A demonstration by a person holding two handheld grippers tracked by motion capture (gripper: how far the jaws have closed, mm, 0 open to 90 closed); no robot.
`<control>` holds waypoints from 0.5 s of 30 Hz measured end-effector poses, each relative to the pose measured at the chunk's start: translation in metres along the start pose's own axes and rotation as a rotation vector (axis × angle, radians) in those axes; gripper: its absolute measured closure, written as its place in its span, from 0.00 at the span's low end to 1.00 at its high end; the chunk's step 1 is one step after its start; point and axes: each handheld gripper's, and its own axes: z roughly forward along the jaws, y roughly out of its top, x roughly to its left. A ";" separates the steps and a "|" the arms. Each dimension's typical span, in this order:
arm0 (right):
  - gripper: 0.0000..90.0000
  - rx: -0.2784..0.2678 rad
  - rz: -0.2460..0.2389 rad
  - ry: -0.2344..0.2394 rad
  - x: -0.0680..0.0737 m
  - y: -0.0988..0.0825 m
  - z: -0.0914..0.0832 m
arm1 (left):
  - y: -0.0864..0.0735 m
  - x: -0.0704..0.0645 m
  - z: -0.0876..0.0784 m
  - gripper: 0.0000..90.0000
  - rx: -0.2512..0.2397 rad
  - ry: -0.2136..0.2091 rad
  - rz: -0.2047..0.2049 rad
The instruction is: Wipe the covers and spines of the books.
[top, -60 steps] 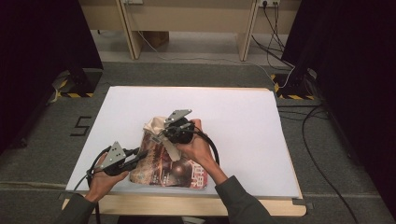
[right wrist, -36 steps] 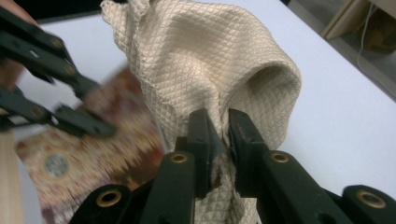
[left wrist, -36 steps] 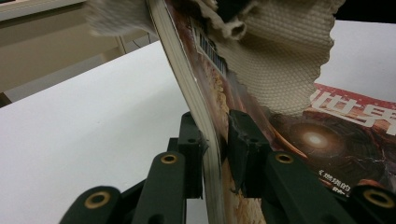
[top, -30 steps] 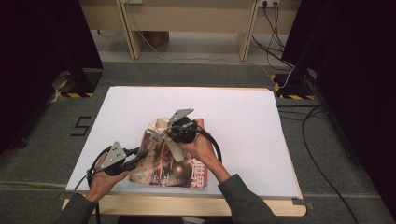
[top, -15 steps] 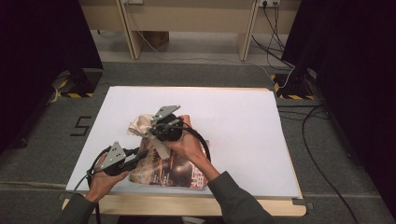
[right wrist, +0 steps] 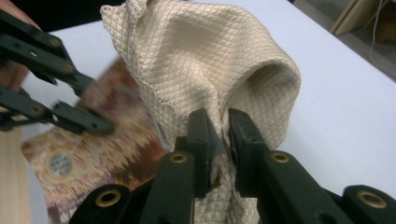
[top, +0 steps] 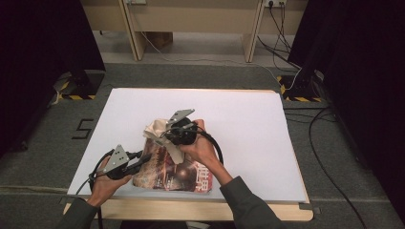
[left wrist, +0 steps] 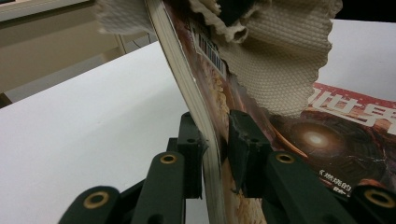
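The left gripper (left wrist: 217,154) is clamped on the glossy red-brown magazine's (top: 179,172) edge near the white desk's (top: 248,119) front edge. The right gripper (right wrist: 218,140) pinches the cream waffle-weave cloth (right wrist: 205,60), lifting it off the cover. Next, I judge, carry the cloth clear. Its far folds stay hidden.

The left gripper (top: 138,161) was held low near the table's near edge, its jaws clamped together. The right gripper (top: 165,135) was held higher and farther in, tilted, jaws likewise pinched closed.
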 end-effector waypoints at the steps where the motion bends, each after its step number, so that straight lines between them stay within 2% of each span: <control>1: 0.89 0.010 0.004 0.002 -0.004 -0.004 -0.001 | 0.000 0.000 0.000 0.83 0.000 0.000 -0.001; 2: 0.89 0.013 0.023 -0.002 -0.006 -0.007 -0.001 | 0.000 0.000 0.000 0.83 -0.001 0.000 -0.001; 15: 0.89 0.065 0.089 -0.034 -0.037 -0.048 -0.005 | 0.001 0.000 0.000 0.83 -0.004 -0.002 0.001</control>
